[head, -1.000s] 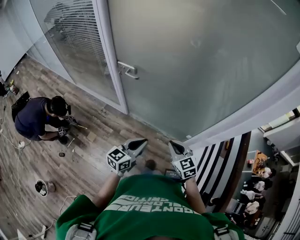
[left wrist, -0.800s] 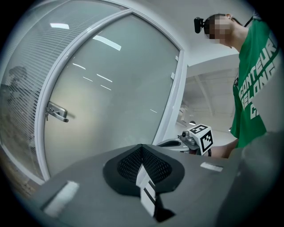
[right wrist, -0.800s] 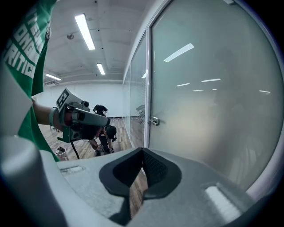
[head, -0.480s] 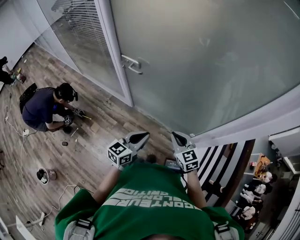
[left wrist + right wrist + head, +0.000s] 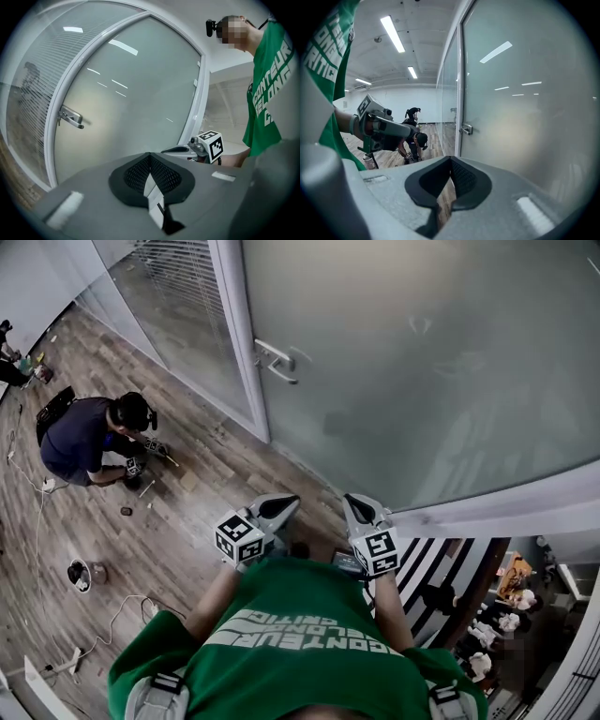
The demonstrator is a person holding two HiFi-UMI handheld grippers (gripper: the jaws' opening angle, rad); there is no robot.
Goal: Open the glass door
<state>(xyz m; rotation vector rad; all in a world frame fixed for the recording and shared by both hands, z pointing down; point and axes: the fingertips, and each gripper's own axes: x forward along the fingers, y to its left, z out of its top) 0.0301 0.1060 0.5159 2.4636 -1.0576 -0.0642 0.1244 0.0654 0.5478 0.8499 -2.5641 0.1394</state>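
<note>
The frosted glass door (image 5: 422, 352) fills the upper right of the head view, its metal lever handle (image 5: 275, 360) by the white frame post (image 5: 239, 334). The door stands closed. My left gripper (image 5: 278, 505) and right gripper (image 5: 352, 504) are held side by side near my chest, well short of the handle, both shut on nothing. The handle (image 5: 70, 117) shows far left on the door (image 5: 136, 108) in the left gripper view, with the right gripper (image 5: 197, 147) beside it. In the right gripper view the handle (image 5: 465, 130) is small at centre, and the left gripper (image 5: 379, 124) is at left.
A person (image 5: 89, 437) crouches on the wood floor (image 5: 187, 521) at left among small tools. Cables and a small bucket (image 5: 80, 575) lie lower left. A glass panel with blinds (image 5: 178, 306) adjoins the door. Seated people (image 5: 497, 634) show beyond the glass at lower right.
The door and its handle have shifted rightward and slightly nearer in the head view as I step toward them. Both grippers stay shut in front of my chest.
</note>
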